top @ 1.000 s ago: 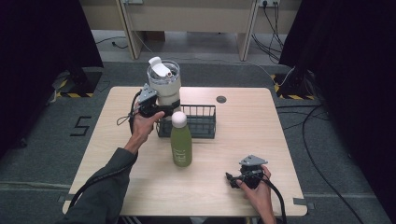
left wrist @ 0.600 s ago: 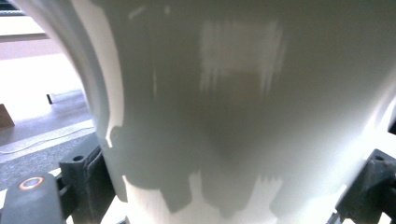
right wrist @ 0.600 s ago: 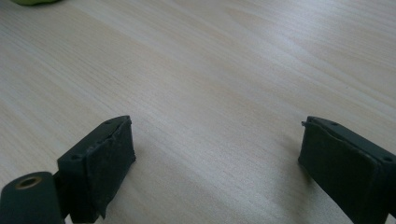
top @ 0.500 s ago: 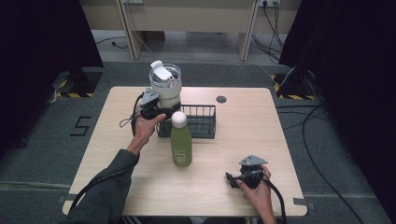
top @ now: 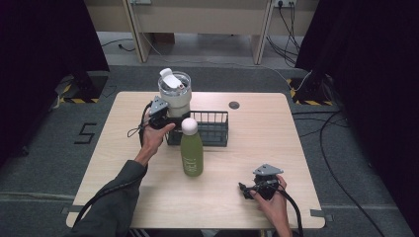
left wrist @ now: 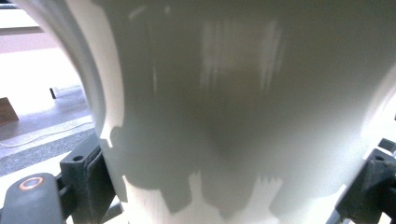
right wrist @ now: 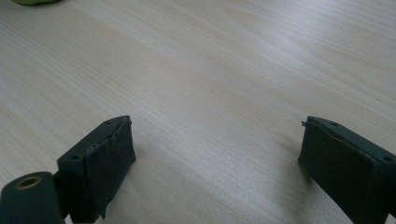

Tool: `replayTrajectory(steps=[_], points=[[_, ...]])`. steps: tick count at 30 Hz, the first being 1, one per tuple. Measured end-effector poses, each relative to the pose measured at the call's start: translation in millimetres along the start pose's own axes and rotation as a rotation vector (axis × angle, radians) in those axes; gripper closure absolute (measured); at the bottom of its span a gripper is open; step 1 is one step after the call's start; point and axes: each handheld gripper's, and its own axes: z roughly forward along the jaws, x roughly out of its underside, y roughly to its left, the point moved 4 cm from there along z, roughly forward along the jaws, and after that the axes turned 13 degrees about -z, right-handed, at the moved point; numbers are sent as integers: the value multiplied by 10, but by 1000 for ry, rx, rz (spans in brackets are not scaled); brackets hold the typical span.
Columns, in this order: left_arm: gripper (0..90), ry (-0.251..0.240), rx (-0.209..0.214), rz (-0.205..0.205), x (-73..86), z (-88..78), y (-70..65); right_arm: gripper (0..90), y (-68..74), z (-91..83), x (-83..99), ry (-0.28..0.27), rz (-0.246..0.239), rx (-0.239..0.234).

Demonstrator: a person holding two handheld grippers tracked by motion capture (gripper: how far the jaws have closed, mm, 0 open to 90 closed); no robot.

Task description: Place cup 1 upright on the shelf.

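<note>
The left hand-held gripper (top: 165, 118) has its two black jaws pressed on the sides of a big white plastic cup with a clear lid (top: 175, 94), and in the left gripper view the cup's white wall (left wrist: 243, 112) sits right between them, very close. The cup stands at the back left of the pale wooden counter (top: 276, 143), touching or just beside the left end of a black wire basket (top: 210, 129). I cannot tell if its bottom rests on the counter or is lifted a little. So the grabbing part looks done. What is left, I think, is moving the cup, maybe into the basket, and letting go of it. The cup stands straight up. Its long way runs from bottom to top, with the lid facing the ceiling and a white flap on the lid. A tall green bottle with a round white cap (top: 191, 147) stands in front of the basket, also straight up. The right hand-held gripper (top: 258, 188) rests low near the front right of the counter, and its jaws are wide apart with nothing but bare wood between them.
</note>
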Motion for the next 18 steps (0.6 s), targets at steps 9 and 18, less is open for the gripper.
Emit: replayTrajectory(steps=[9,18], points=[[111,-17,5,-27,82,65,-20,105,2,-1,0,0,0,-1],[111,17,-1,2,139,49,17,105,1,0,0,0,-1,-1]])
